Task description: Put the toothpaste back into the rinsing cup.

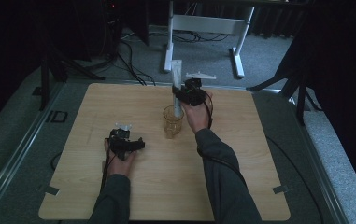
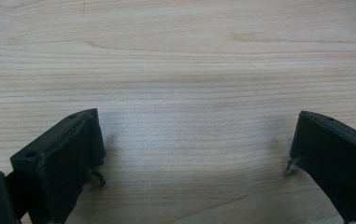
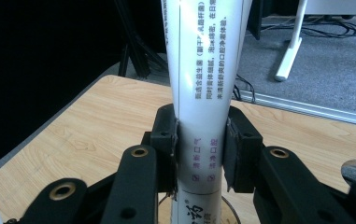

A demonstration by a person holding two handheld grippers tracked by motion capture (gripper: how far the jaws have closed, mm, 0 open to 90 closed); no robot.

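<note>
Over the glass (image 1: 172,122) near the middle of the worktop (image 1: 241,154), your right gripper (image 1: 188,93) has the white tube (image 1: 177,88) upright — lower end already down inside the glass, upper end standing well above its rim. The right gripper view shows both fingers (image 3: 166,140) pressed against the tube's flanks (image 3: 203,102), so it's a firm clamp on the tube, not a loose cradle.

Left of the glass and nearer you, your left gripper (image 1: 128,143) sits low over bare wood; the left gripper view has its fingers (image 2: 63,158) spread wide with nothing between them.

My read on progress: pick-up and carry are done, and insertion is mostly done — I can't tell whether the tube's bottom touches the base of the glass. Left to do: settle it fully, let it lean on the rim, open the right fingers, back away without tipping the glass. The left gripper is free to steady the glass if it rocks.
</note>
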